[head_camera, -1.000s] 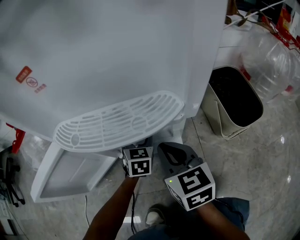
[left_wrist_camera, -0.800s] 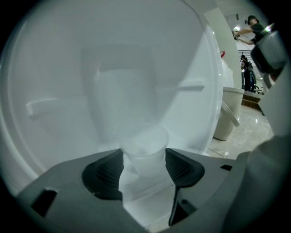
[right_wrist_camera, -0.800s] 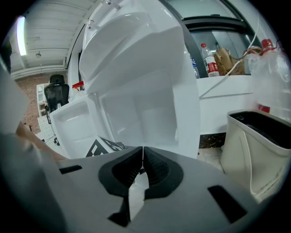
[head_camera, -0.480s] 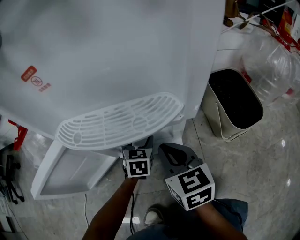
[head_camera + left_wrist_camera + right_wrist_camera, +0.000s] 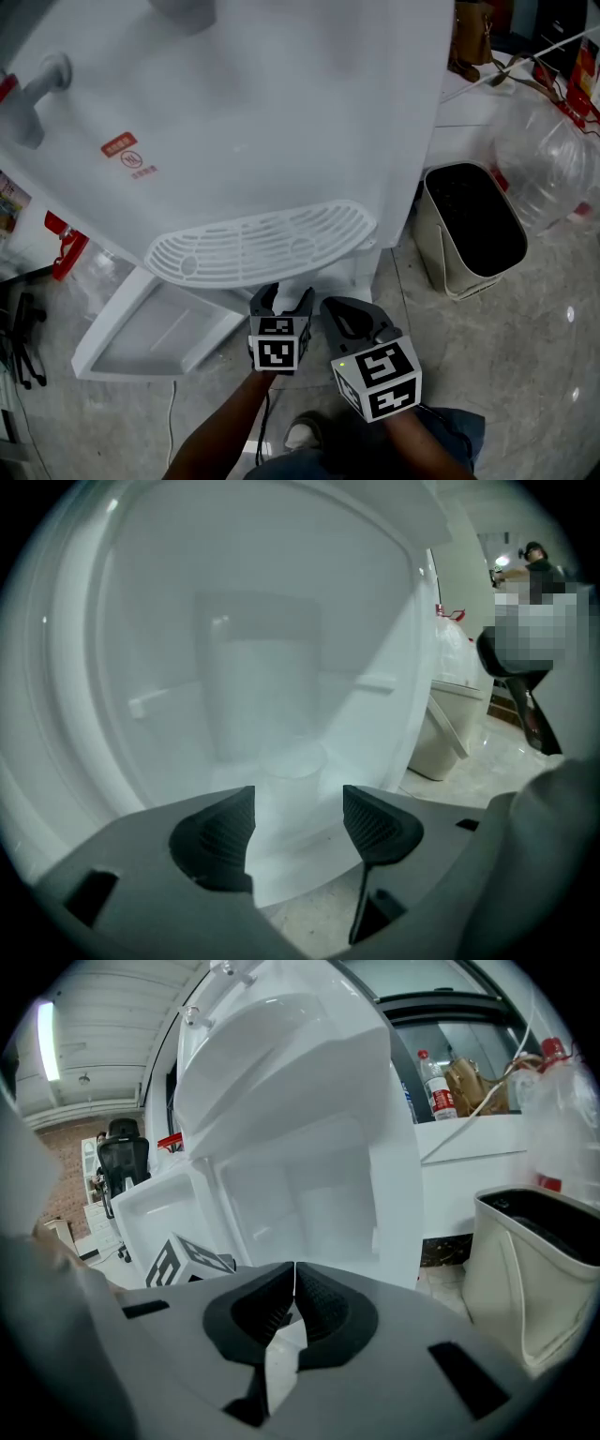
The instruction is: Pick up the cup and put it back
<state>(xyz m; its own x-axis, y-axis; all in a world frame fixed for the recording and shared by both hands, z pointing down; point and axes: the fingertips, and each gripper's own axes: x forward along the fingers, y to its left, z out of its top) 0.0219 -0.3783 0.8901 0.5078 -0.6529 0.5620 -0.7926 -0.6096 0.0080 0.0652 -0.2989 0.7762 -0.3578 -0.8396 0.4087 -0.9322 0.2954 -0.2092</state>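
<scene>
A translucent white cup [image 5: 292, 772] stands upright inside the white water dispenser's lower compartment [image 5: 253, 667], seen only in the left gripper view. My left gripper [image 5: 298, 808] [image 5: 281, 298] is open just below the grilled drip tray [image 5: 262, 246]. Its jaws have just been opening. The cup stands a little beyond the dark pads [image 5: 217, 841], and they do not touch it. In the head view the drip tray hides the cup. My right gripper [image 5: 349, 316] [image 5: 293, 1283] hangs beside the left one, shut with nothing in it.
The compartment's white door [image 5: 159, 328] lies swung open to the left. A beige bin with a dark inside [image 5: 473, 230] stands on the floor to the right, and a big clear water bottle [image 5: 553, 159] sits behind it. A shoe [image 5: 302, 433] shows below the grippers.
The left gripper has drawn back from under the drip tray, so its jaws now show in the head view. The head view has tilted up the dispenser. The right gripper has kept still.
</scene>
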